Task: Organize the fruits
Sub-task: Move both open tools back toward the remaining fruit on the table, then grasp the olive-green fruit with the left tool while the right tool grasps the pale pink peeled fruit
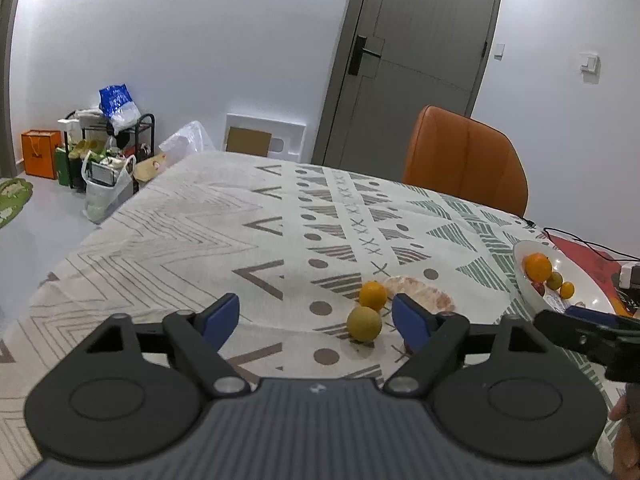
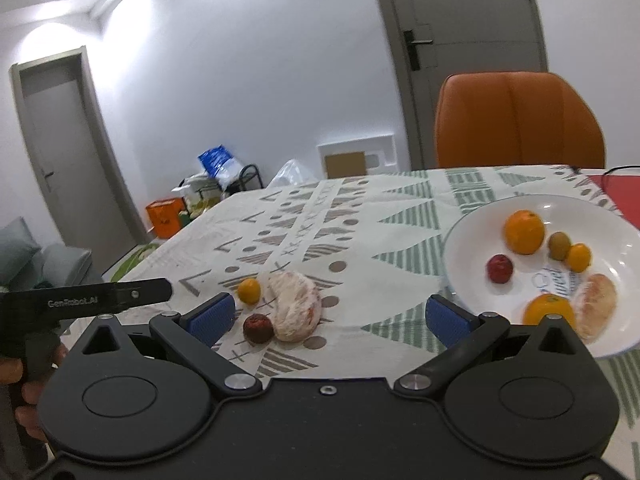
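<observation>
On the patterned tablecloth lie a small orange, a yellow-green round fruit, a peeled pomelo piece and a dark red fruit. A white plate holds two oranges, a small orange, a green fruit, a red fruit and a pomelo piece. My left gripper is open and empty, just in front of the yellow-green fruit. My right gripper is open and empty, above the table near the pomelo piece.
An orange chair stands at the far table edge. A black cable and a red mat lie beyond the plate. Bags and a rack stand on the floor at the left.
</observation>
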